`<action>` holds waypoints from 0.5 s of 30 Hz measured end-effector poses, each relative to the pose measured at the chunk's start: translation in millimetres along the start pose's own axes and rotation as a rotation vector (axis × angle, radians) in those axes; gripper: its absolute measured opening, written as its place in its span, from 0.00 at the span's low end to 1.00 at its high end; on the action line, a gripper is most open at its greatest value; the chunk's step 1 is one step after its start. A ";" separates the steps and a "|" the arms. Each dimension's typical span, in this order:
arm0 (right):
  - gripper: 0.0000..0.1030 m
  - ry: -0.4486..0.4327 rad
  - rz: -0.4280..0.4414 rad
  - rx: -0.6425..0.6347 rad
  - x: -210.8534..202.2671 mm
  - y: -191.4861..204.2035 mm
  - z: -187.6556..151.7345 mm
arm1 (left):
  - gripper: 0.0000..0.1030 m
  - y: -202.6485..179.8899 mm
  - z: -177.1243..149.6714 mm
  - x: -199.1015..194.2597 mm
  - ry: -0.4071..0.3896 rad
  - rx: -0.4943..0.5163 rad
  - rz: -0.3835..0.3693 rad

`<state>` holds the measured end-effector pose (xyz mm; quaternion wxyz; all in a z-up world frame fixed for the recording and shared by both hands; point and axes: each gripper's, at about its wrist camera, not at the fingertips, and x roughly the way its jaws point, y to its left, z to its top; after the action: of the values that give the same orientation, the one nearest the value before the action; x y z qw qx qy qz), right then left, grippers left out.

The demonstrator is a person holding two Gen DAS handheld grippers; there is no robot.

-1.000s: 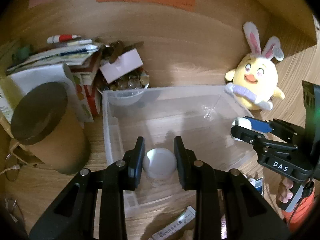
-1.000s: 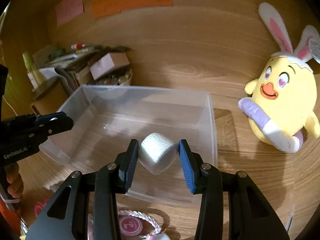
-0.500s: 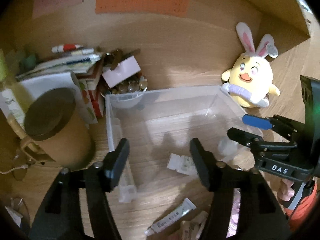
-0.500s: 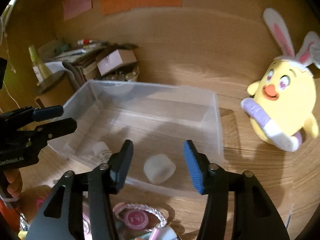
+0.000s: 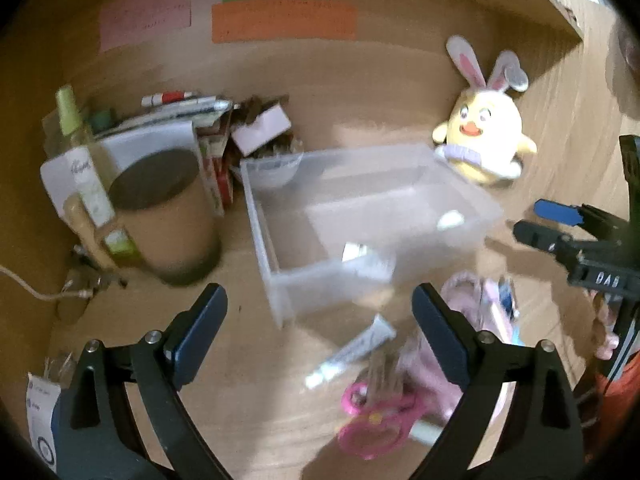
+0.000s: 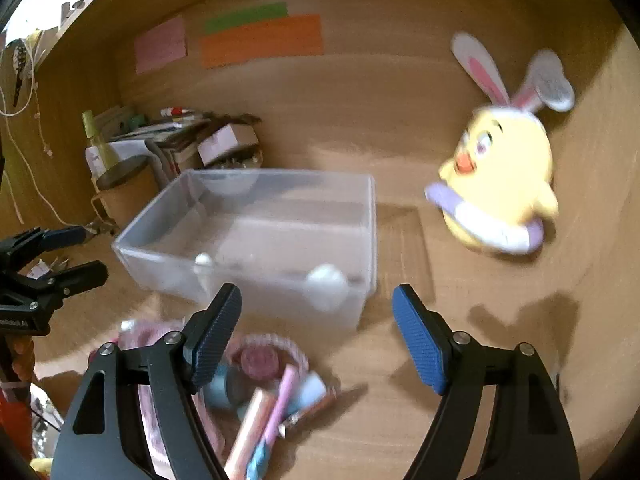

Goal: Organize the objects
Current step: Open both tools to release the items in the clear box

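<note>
Release stage complete: left gripper (image 5: pixel 320 320) and right gripper (image 6: pixel 316 320), each clamped on a white object a second ago, now stand wide open, empty and withdrawn above the loose clutter (image 6: pixel 272 384). Both white pieces, the rounder one (image 6: pixel 326 280) and the smaller one (image 6: pixel 203 261), lie inside the clear bin (image 6: pixel 370 216); remaining items await sorting.
</note>
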<state>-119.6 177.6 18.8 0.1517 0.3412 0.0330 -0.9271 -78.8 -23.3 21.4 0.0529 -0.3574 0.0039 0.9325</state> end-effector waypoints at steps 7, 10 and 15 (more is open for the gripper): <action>0.73 0.068 0.023 0.127 6.7 -19.1 -40.2 | 0.92 -0.7 -42.0 11.9 0.116 -0.009 -0.027; 0.71 0.111 0.051 0.170 16.1 -24.1 -52.7 | 0.92 -6.6 -51.8 15.7 0.133 0.007 -0.026; 0.55 0.138 0.073 0.201 20.4 -25.8 -62.5 | 0.84 -17.3 -56.0 17.1 0.117 0.048 -0.029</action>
<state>-103.3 207.2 -43.3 0.1478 0.4187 -0.0619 -0.8939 -52.3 -7.0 -31.1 0.0749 -0.4099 0.0242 0.9087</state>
